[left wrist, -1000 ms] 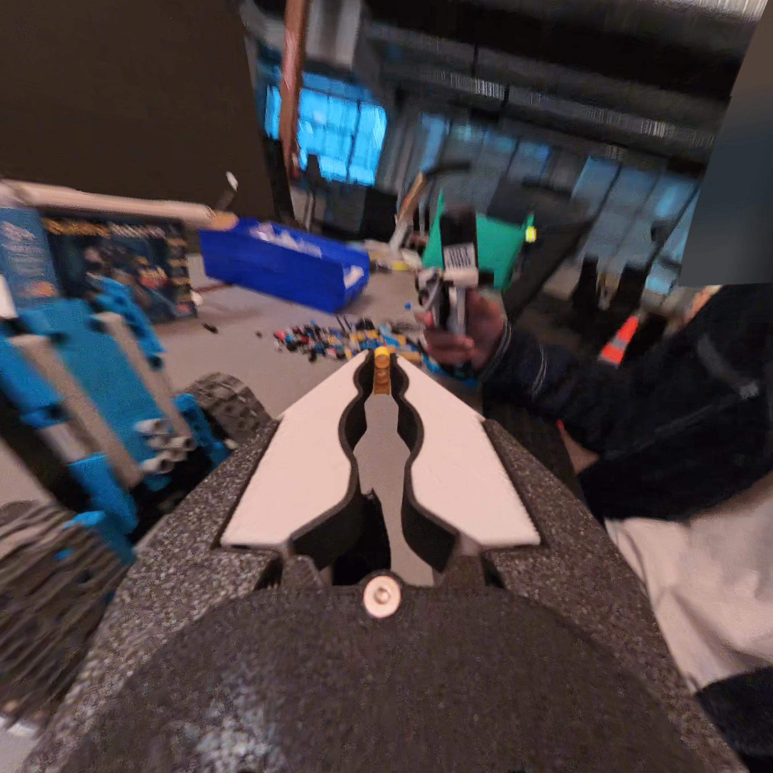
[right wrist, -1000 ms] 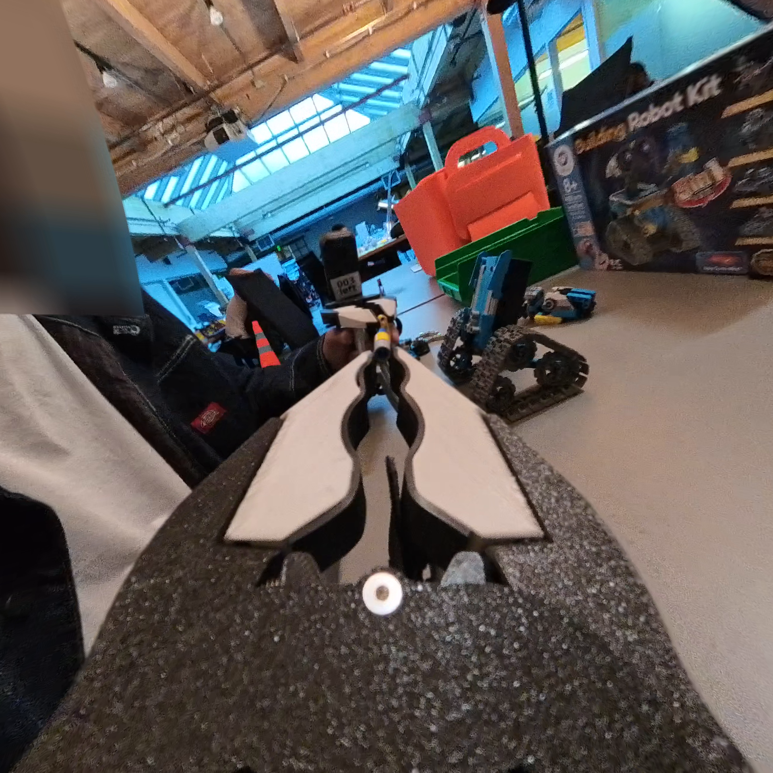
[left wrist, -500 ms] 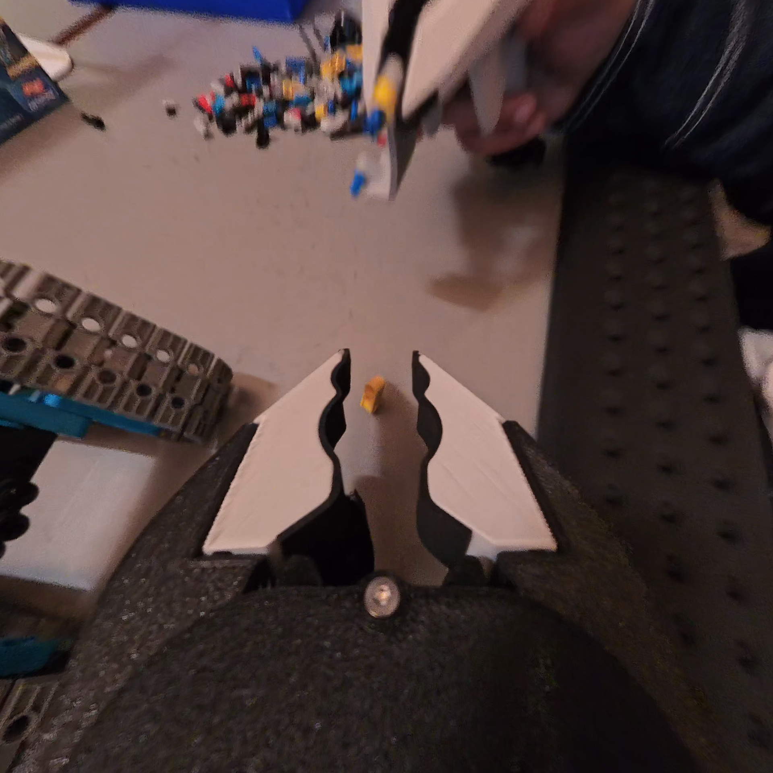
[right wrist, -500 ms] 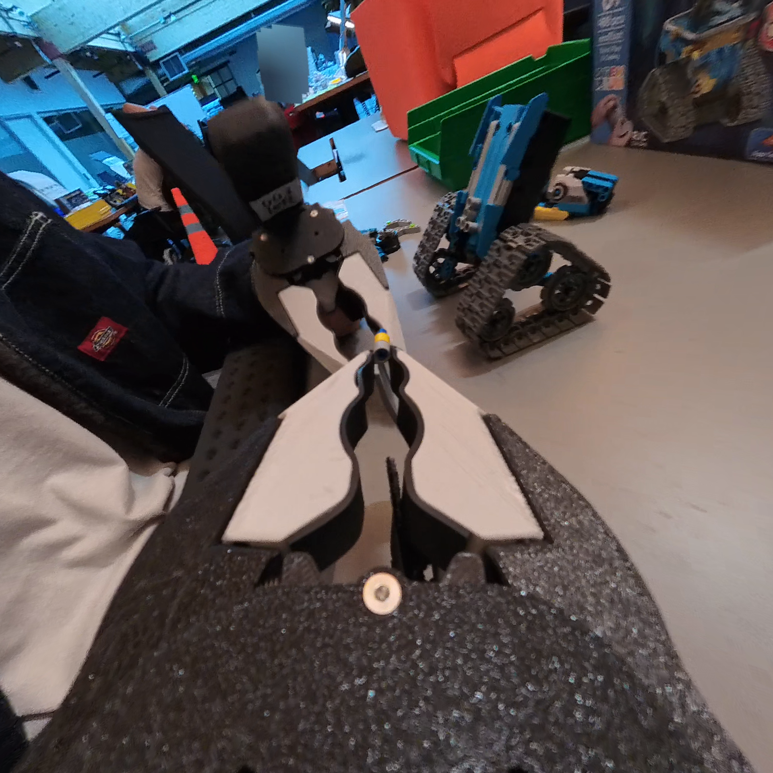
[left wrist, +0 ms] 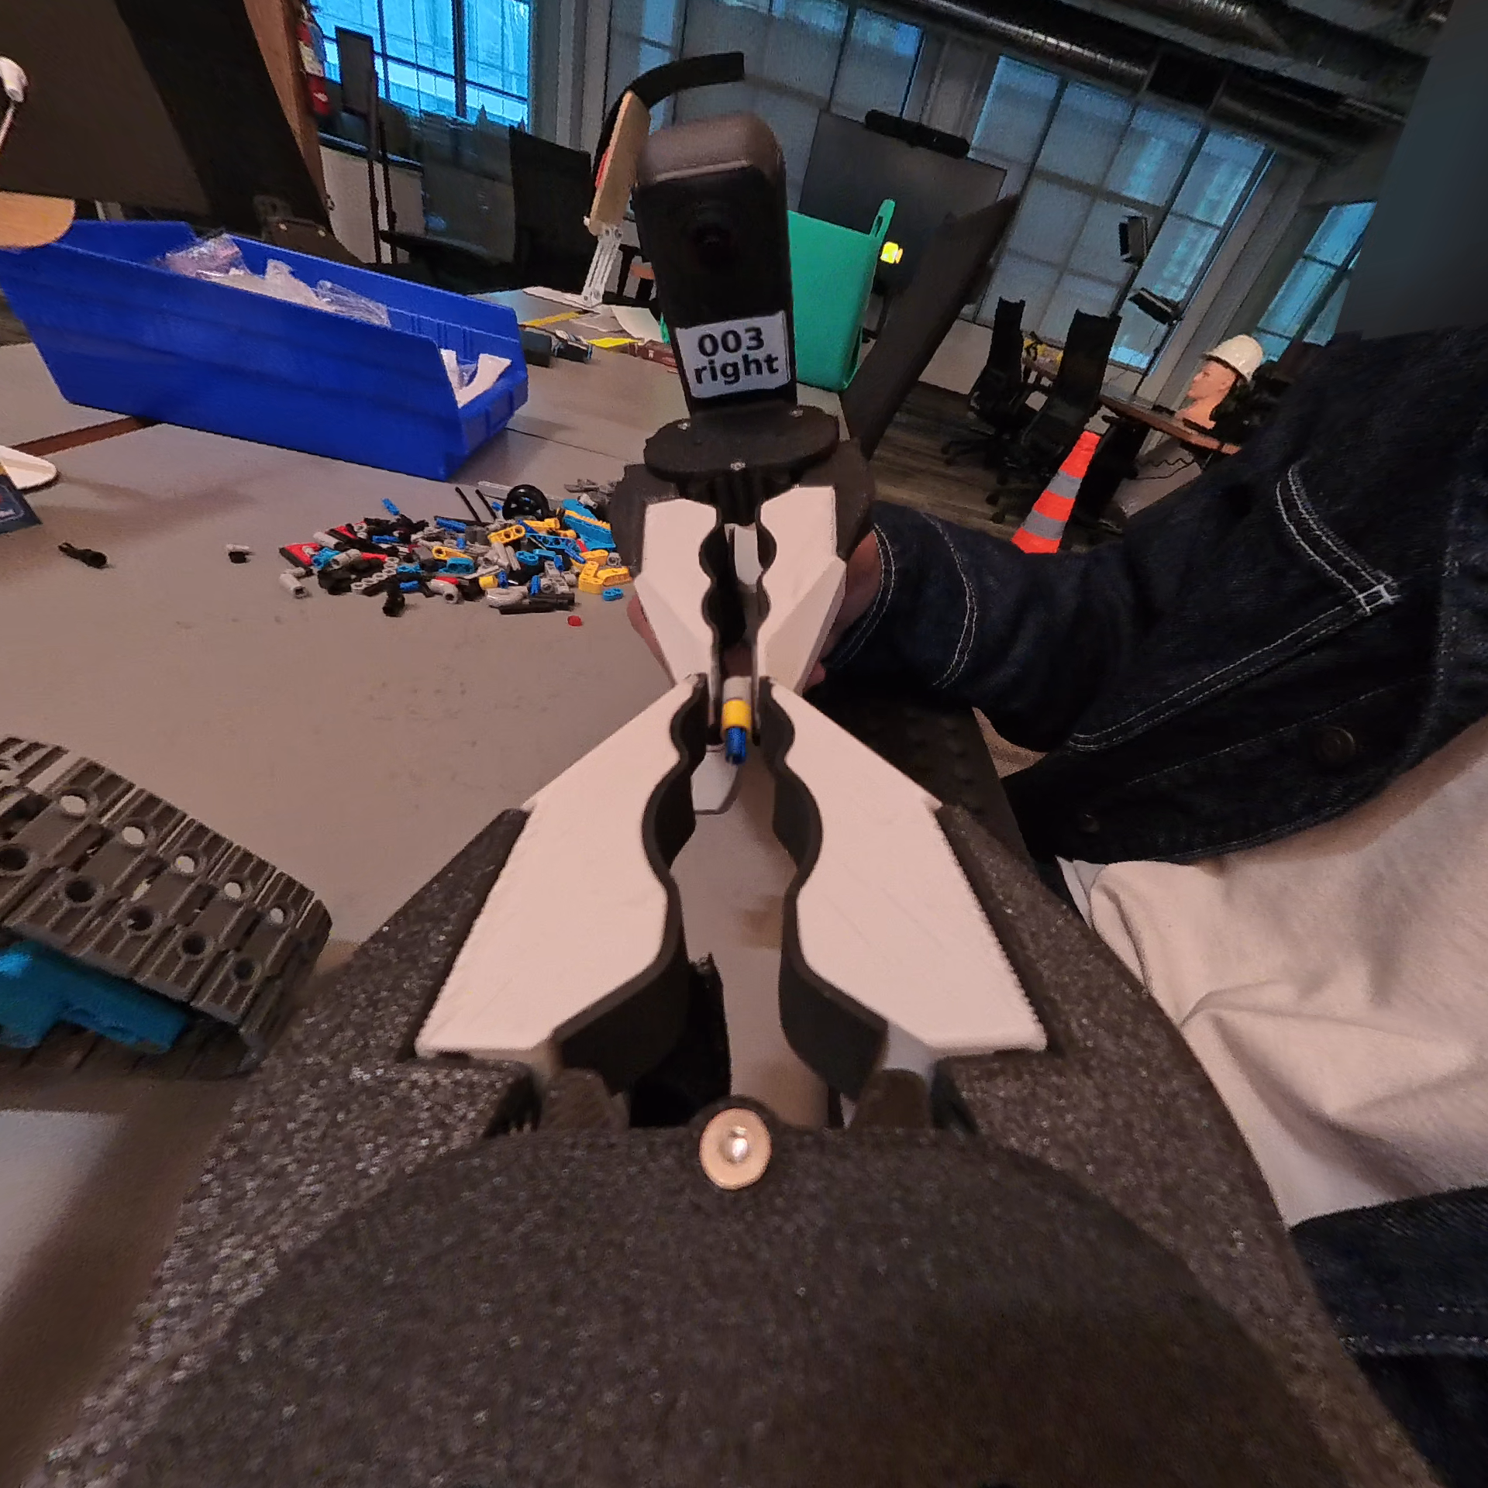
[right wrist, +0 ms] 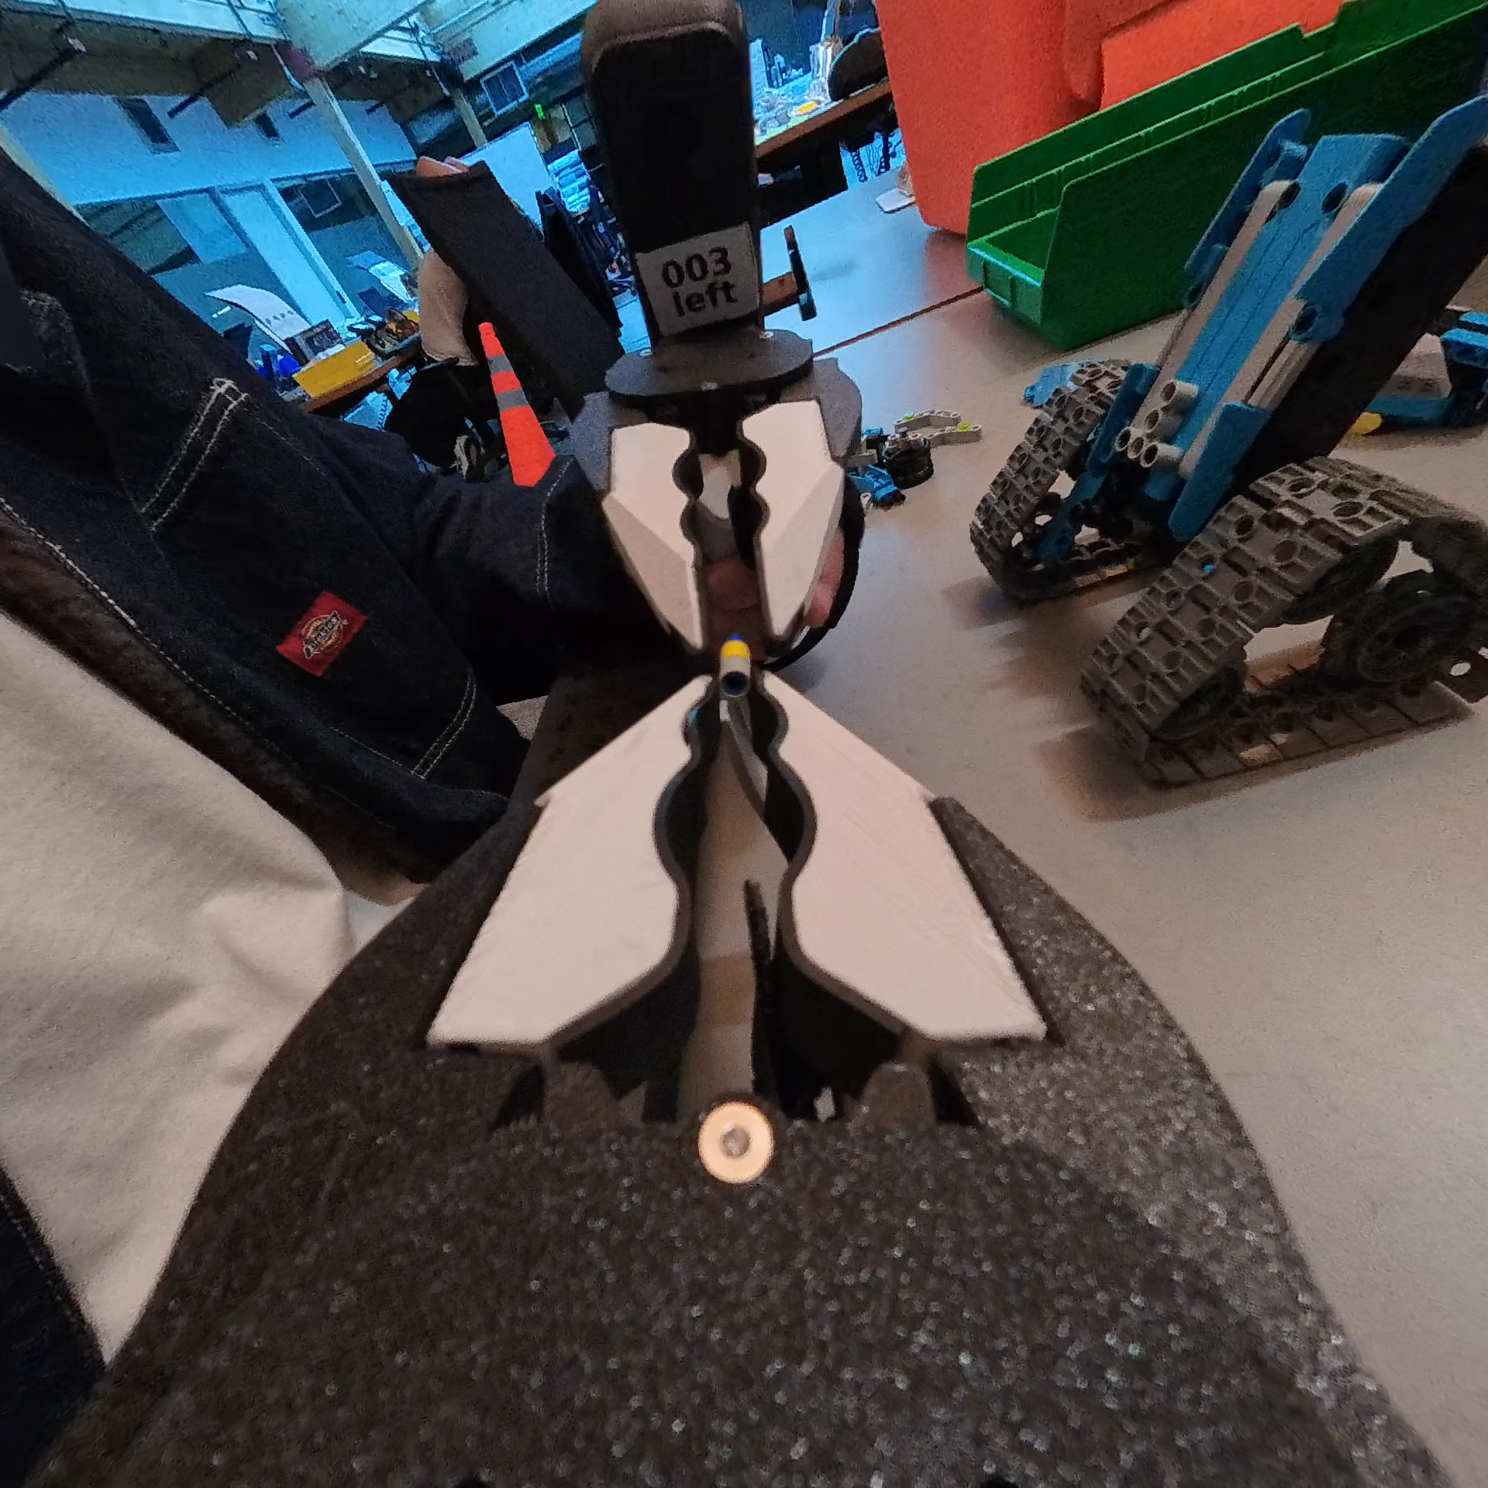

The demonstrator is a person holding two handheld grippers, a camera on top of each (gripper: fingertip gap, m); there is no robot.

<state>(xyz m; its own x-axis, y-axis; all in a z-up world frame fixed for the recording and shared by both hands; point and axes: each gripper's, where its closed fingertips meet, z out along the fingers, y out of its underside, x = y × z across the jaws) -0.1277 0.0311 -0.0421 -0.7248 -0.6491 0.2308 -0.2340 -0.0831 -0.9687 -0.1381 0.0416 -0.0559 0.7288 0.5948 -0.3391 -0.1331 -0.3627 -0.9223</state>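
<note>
My two grippers meet tip to tip above the grey table's near edge. My right gripper (right wrist: 731, 691) is shut on a thin grey strip (right wrist: 745, 749) with a small yellow and blue pin (right wrist: 733, 664) at its far end. My left gripper (left wrist: 731, 699) has its jaws drawn in close on the pin's yellow part (left wrist: 735, 715); the blue tip pokes in between its fingers. The right gripper also shows in the left wrist view (left wrist: 729, 660), and the left gripper in the right wrist view (right wrist: 729, 636). A hand in a dark denim sleeve (left wrist: 1047, 596) holds each one.
A pile of small building pieces (left wrist: 459, 555) and a blue bin (left wrist: 266, 346) lie behind. A blue and grey tracked vehicle (right wrist: 1248, 564) stands to the right; its track (left wrist: 137, 886) shows low left. A green bin (right wrist: 1167, 233) and an orange container (right wrist: 1006, 80) stand farther back. My left and right fingertips are right by each other.
The left gripper held a small yellow piece, opened over the table and let it go. It has since risen, narrowed its jaws and come onto the pin held by the right gripper.
</note>
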